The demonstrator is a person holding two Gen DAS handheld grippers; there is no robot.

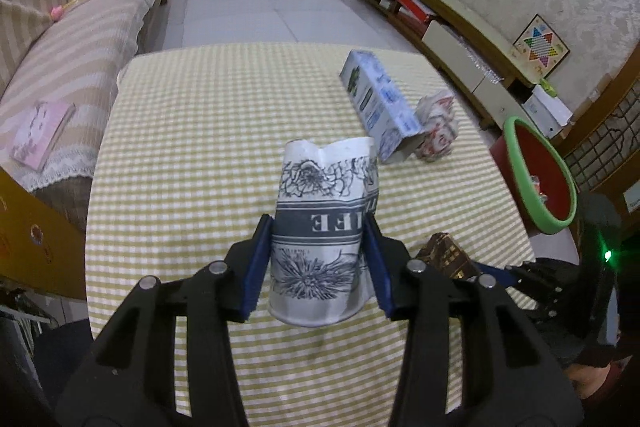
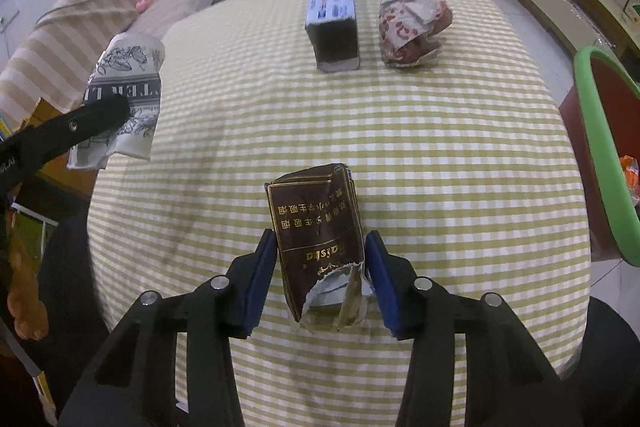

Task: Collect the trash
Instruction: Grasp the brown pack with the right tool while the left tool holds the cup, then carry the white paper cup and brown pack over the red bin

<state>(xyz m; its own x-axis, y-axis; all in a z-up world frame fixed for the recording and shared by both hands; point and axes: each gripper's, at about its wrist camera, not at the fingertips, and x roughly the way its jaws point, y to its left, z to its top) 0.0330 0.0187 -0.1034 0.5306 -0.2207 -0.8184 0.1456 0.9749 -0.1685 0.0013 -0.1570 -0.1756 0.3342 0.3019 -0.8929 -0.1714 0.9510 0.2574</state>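
Note:
A crumpled white paper cup (image 1: 324, 195) with black flower prints hangs above the checked table (image 1: 200, 147), and my left gripper (image 1: 318, 223) is shut on its sides. The right wrist view shows the same cup (image 2: 124, 67) lifted at the left. My right gripper (image 2: 320, 239) is shut on a torn brown cigarette pack (image 2: 316, 219), blue pads against both its sides, low over the tablecloth. A blue-and-white carton (image 2: 332, 15) and a crumpled red-and-white wrapper (image 2: 412, 23) lie side by side on the far part of the table.
A red bin with a green rim (image 1: 536, 171) stands by the table's right edge, some trash inside; it also shows as the bin (image 2: 600, 147). A striped sofa (image 1: 80, 47) runs along the left. A low TV cabinet (image 1: 448, 27) lines the right wall.

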